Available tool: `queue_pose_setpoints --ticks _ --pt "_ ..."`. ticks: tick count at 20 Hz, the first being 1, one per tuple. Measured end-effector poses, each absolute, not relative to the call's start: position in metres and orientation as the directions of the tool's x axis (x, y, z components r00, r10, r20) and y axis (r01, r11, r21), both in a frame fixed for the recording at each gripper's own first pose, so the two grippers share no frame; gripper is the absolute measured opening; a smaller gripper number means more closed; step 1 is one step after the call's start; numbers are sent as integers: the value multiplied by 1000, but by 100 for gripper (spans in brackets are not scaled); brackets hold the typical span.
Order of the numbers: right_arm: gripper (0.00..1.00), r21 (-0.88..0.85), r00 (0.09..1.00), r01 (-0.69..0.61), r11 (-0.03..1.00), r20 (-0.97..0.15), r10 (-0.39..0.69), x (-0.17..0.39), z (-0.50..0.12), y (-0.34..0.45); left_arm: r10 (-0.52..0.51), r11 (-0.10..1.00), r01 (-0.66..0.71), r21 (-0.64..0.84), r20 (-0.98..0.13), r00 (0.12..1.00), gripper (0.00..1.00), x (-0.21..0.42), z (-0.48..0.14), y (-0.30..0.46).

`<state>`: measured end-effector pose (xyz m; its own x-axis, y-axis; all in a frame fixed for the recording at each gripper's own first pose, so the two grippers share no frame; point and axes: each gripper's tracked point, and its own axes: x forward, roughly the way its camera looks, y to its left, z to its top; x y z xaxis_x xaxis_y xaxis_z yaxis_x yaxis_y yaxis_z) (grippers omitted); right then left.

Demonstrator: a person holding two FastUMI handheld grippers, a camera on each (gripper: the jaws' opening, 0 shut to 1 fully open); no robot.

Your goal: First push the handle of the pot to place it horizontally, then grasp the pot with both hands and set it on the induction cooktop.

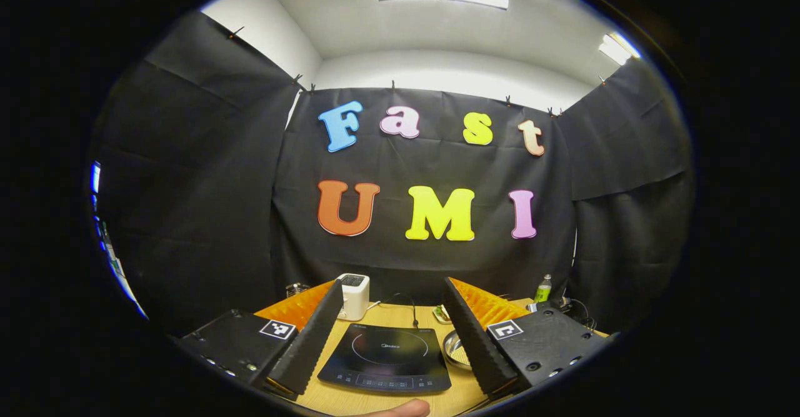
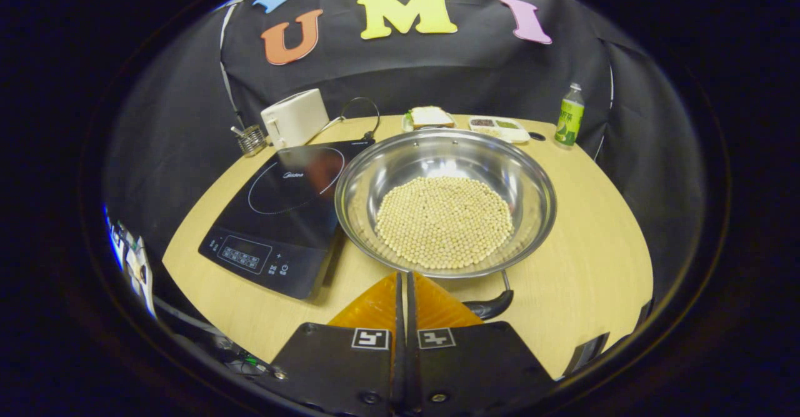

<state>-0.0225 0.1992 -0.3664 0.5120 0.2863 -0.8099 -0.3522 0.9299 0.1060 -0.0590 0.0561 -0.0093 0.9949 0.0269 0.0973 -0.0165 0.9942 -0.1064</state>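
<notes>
Right gripper [image 2: 403, 279] has its fingers pressed together, nothing between them, tips sitting just short of the pot's near rim. Pot [image 2: 445, 201] is a wide steel pan with a layer of pale beans [image 2: 444, 220], standing on the table [image 2: 594, 242] roughly mid-surface, its left rim touching or slightly overlapping the right edge of the induction cooktop [image 2: 284, 207]. The black pot handle [image 2: 490, 304] hangs off the near rim, just right of my closed fingertips, its long axis running roughly along the rim, tilted down to the left; can't tell if it touches the finger. That's the relation that counts: handle is immediately beside the right gripper, on its right, so the right gripper is the one to push it, and I judge a short sideways nudge is what's called for. Handle step looks not yet done. Left gripper [image 1: 394, 326] is spread wide, empty, held higher and farther back, looking across the cooktop [image 1: 384, 357] with a sliver of pot [image 1: 455, 345] showing by its right finger. Cooktop takes the left part of the table, controls toward the near edge, cord running to the far edge. Along the far edge: white toaster [image 2: 295, 117], a small metal holder [image 2: 251, 140], a sandwich plate [image 2: 430, 117], a tray [image 2: 500, 126], a green bottle [image 2: 569, 117]. All well clear of the pot's path. Risk I see: beans shifting if the pot tips on the lift.
</notes>
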Motion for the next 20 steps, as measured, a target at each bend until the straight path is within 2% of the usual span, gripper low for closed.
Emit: queue_pose_setpoints --ticks 3,4,6,9,10,11,12,17,18,20 --pt "0 83 509 -368 926 -816 275 -21 -366 194 19 994 -7 -110 107 994 95 -62 -4 55" --pt "4 77 507 -371 925 -818 272 -21 -366 193 17 994 -5 -109 108 994 95 -61 -6 54" --pt "0 77 494 -383 921 -825 274 -22 -367 192 14 995 -3 -103 104 994 95 -60 -8 52" --pt "4 76 473 -395 915 -838 274 -19 -367 188 9 996 -1 -88 95 995 95 -61 -12 49" --pt "1 73 470 -396 916 -841 270 -18 -367 185 5 996 3 -85 97 995 95 -59 -12 48" --pt "0 59 470 -402 914 -843 261 -16 -367 182 3 997 6 -83 99 995 84 -59 -13 47" --pt "1 46 473 -402 915 -845 250 -13 -367 177 1 997 7 -83 101 995 95 -60 -12 46" --pt "1 30 480 -361 932 -851 213 2 -366 154 -10 997 19 -79 109 994 95 -62 -11 43" --pt "4 35 478 -351 936 -853 211 4 -366 149 -12 997 21 -77 110 994 95 -63 -12 42" --pt "1 44 475 -334 942 -855 209 9 -366 141 -14 997 22 -73 113 993 95 -62 -11 42"
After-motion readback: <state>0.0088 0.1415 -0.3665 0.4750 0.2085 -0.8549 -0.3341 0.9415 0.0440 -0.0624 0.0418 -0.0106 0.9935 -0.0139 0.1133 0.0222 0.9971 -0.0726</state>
